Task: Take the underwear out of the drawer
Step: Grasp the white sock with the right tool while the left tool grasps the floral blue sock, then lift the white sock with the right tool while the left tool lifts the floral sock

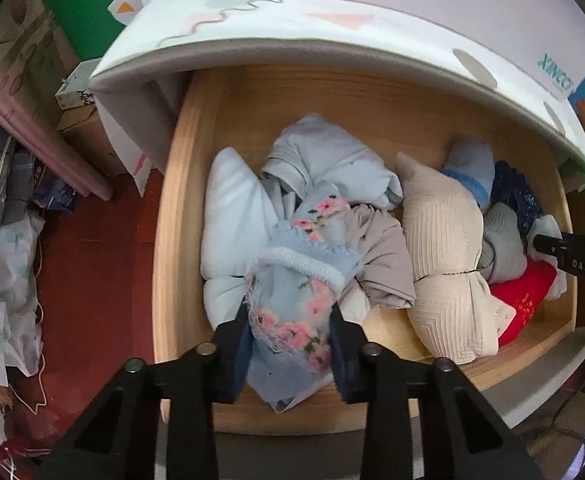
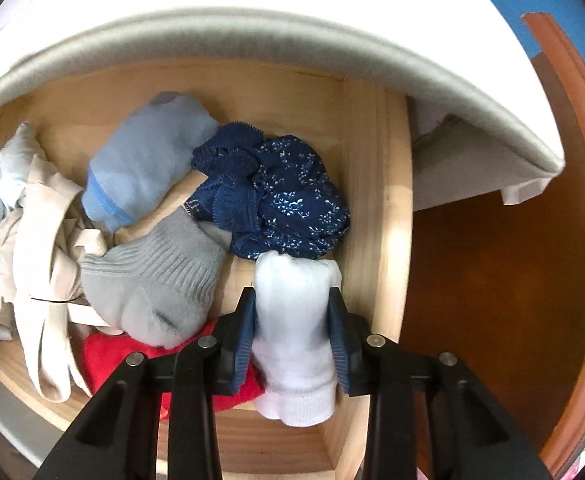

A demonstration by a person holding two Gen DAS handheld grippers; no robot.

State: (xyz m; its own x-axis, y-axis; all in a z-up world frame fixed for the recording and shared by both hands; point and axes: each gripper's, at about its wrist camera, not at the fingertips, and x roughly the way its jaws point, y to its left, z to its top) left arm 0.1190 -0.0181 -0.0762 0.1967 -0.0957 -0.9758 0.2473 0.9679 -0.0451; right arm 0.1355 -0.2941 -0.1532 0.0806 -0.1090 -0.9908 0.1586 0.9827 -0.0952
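Pinched between the left claw [image 1: 290, 344] is a pale blue floral garment [image 1: 296, 312], lifted over the drawer [image 1: 180, 184] front, presumably for removal. Ahead lie more light blue underthings [image 1: 324, 160]. The right claw [image 2: 292, 320] clamps a white sock [image 2: 294, 320]; navy patterned underwear [image 2: 276, 196] sits just beyond it. "DAS" shows on the right claw's body.

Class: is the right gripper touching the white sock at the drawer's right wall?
Touching. In the right wrist view, the right gripper has both finger pads pressed against the sides of the white sock, no gap either side.
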